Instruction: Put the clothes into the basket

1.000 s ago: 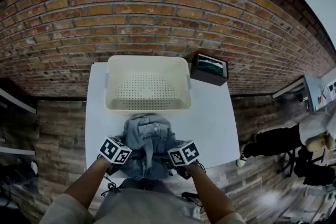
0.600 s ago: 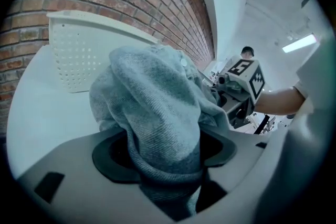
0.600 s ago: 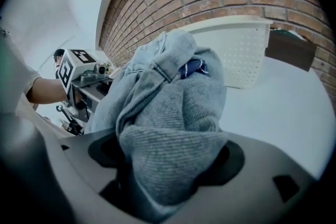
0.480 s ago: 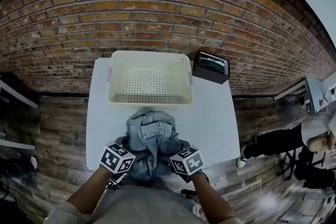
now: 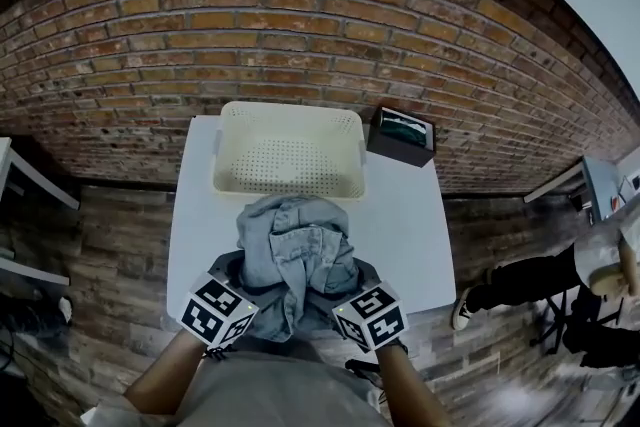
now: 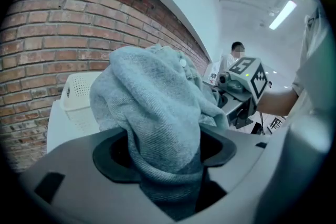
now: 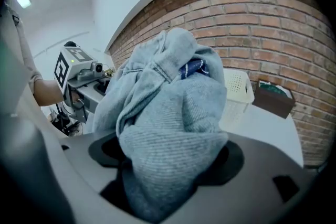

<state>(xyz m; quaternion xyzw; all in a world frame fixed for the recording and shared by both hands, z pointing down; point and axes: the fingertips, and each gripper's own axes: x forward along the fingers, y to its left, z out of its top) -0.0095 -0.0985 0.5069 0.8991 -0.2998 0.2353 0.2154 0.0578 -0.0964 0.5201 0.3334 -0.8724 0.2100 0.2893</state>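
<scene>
A bundle of light blue denim clothes (image 5: 297,260) hangs lifted between both grippers over the near half of the white table (image 5: 400,235). My left gripper (image 5: 240,300) is shut on the bundle's left side, thick grey-blue cloth (image 6: 157,128) filling its jaws. My right gripper (image 5: 345,300) is shut on the right side, cloth (image 7: 168,155) bunched between its jaws, a dark blue patch showing at the top. The cream perforated basket (image 5: 288,152) stands empty at the table's far edge, just beyond the bundle, and shows as a basket (image 6: 79,94) and a basket (image 7: 239,89) in each gripper view.
A dark box (image 5: 401,135) with something green inside sits at the table's far right corner, against the brick wall (image 5: 300,25). A seated person's leg and shoe (image 5: 500,285) are off to the right on the wooden floor.
Both grippers have closed on the clothes and drawn back toward me, lifting the bundle; the pile now stands taller and nearer the basket's front edge.
</scene>
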